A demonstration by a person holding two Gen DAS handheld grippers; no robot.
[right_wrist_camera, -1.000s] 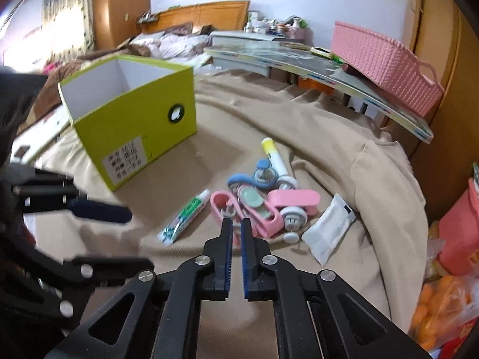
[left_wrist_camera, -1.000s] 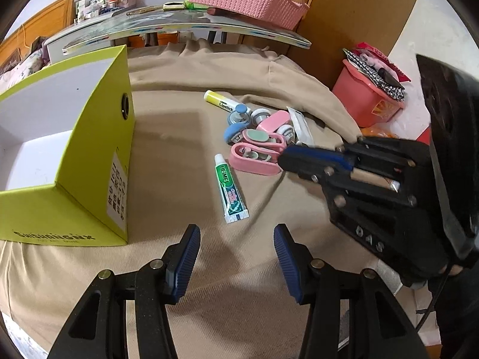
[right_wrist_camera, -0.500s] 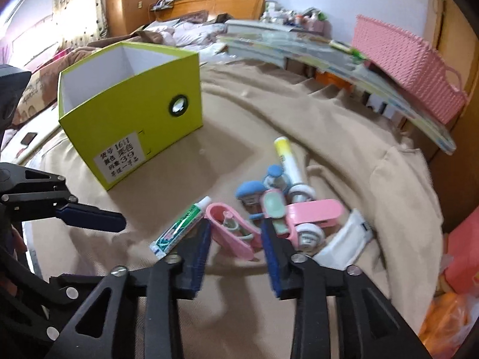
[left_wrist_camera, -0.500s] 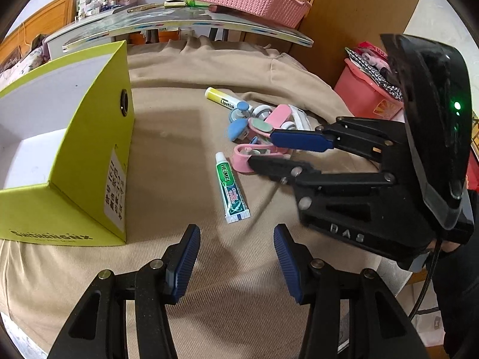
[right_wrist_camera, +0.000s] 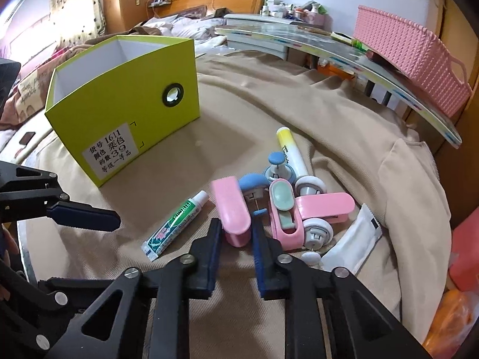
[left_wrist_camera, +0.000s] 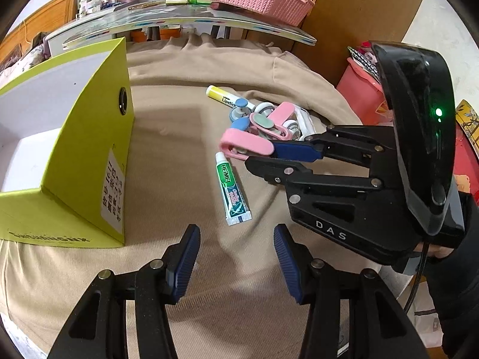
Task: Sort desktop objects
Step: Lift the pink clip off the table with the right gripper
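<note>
1. I count one lime-green box (right_wrist_camera: 125,95), upper left of my right wrist view.
2. One toothpaste tube (right_wrist_camera: 175,223), lower centre.
3. One yellow lipstick tube (right_wrist_camera: 292,155), centre.
4. Two pink clips for certain: one (right_wrist_camera: 232,209) between my right claw's fingers, one (right_wrist_camera: 324,205) to its right; the pile hides any more.
5. One white sachet (right_wrist_camera: 351,243), lower right.
6. One pink basket (right_wrist_camera: 413,59), upper right.

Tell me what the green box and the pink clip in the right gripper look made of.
Green box: likely cardboard, matte, with thin folded walls and a paper label. Pink clip, between the right gripper fingers: probably smooth moulded plastic, faintly glossy with rounded edges.
</note>
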